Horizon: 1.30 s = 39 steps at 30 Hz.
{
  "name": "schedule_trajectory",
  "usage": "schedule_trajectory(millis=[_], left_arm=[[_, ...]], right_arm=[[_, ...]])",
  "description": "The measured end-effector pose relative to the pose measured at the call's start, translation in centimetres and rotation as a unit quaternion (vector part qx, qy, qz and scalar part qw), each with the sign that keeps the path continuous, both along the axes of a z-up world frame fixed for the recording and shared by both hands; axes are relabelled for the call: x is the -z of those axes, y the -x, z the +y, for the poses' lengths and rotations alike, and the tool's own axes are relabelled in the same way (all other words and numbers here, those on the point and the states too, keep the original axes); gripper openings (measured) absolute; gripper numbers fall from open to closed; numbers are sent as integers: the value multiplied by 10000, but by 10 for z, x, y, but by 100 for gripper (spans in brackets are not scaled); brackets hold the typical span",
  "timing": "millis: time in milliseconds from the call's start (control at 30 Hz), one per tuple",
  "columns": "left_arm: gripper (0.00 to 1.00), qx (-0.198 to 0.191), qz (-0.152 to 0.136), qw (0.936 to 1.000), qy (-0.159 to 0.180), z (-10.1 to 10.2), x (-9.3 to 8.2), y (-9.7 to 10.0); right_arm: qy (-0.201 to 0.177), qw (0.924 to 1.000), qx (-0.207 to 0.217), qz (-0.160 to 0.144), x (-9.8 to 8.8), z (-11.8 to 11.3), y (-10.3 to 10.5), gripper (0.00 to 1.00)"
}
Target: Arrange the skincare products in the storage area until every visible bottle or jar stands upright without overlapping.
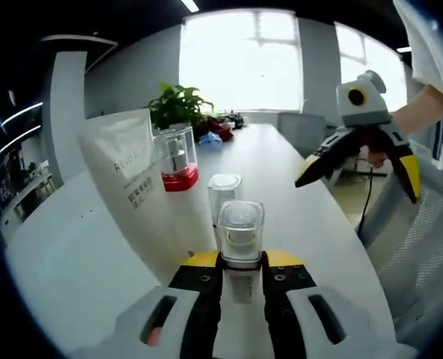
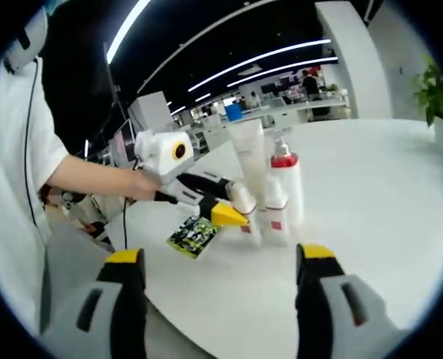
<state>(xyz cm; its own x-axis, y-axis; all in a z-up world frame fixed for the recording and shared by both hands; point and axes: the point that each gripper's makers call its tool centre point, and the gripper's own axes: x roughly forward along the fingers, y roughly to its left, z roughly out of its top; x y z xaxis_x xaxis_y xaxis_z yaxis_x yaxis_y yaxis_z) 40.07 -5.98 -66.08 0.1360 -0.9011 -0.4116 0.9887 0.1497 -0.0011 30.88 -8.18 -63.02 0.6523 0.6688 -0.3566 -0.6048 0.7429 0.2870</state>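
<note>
My left gripper (image 1: 242, 263) is shut on a small clear bottle (image 1: 241, 228) with a clear cap, held upright just above the white table (image 1: 296, 224). Right behind it stands a second clear bottle (image 1: 224, 193). Farther back left are a clear bottle with a red base (image 1: 178, 158) and a tall white pouch (image 1: 128, 176). In the right gripper view, the left gripper (image 2: 233, 213) holds the small bottle (image 2: 244, 203) beside a white tube (image 2: 249, 153), a red-capped pump bottle (image 2: 286, 179) and a small white bottle (image 2: 275, 215). My right gripper (image 2: 220, 258) is open and holds nothing; it hovers over the table's right edge (image 1: 360, 179).
A green printed card (image 2: 194, 235) lies on the table near the products. A potted plant (image 1: 178, 105) and some clutter sit at the table's far end. A person's arm (image 2: 94, 179) and white shirt are at the table's edge. Office desks stand in the background.
</note>
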Motion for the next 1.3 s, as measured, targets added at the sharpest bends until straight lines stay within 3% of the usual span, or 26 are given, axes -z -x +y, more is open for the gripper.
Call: schedule_trajectory(millis=[933, 1300], left_arm=[[17, -105, 134, 9998, 74, -7, 0, -14], [25, -138, 214, 9997, -9, -1, 3, -10]], right_arm=[[19, 10000, 21, 65, 3, -3, 0, 84], [56, 10000, 38, 39, -1, -3, 3, 84]])
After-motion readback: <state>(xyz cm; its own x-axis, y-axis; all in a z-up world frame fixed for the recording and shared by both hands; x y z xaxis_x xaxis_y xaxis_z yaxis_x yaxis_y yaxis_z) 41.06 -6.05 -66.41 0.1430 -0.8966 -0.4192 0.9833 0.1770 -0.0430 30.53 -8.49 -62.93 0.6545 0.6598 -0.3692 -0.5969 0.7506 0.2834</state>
